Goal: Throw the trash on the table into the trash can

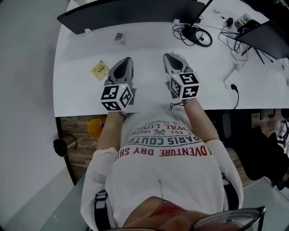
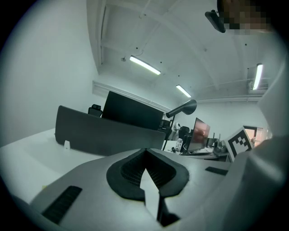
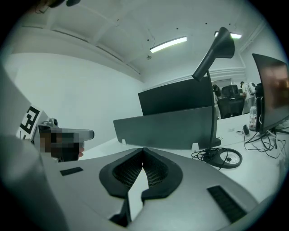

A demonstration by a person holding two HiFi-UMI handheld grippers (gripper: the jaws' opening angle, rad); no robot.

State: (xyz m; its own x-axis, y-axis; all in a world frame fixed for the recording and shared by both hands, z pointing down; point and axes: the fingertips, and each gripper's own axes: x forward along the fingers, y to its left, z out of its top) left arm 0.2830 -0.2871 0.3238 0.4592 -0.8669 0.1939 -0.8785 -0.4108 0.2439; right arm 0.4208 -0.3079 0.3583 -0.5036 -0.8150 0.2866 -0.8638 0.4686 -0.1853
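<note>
- Left gripper (image 1: 128,59) and right gripper (image 1: 167,56) sit side by side over the table (image 1: 149,43), near its front edge, both pointing toward the far edge
- Left gripper view: jaws pressed together at the tips, nothing between them; right gripper view: the same, jaws together and empty
- Trash: a yellow wrapper (image 1: 100,70) lies flat just beside the left gripper, toward the table's left edge; a small reddish packet (image 1: 119,38) lies farther in, near the dark divider panel (image 1: 131,13) along the far edge
- Orange container (image 1: 95,127) on the floor under the front left edge, partly hidden; likely the trash can, cannot tell for sure
- Step in hand, by my reading: go for the yellow wrapper with the left gripper, which is nearest
- To do it well: open the jaws before coming down, tilt the tips toward the table, and catch one edge of the wrapper rather than pressing on its flat face; it looks thin and light and may slide, so close slowly
- Keep the right gripper clear of the cables (image 1: 194,34) toward the far right corner
</note>
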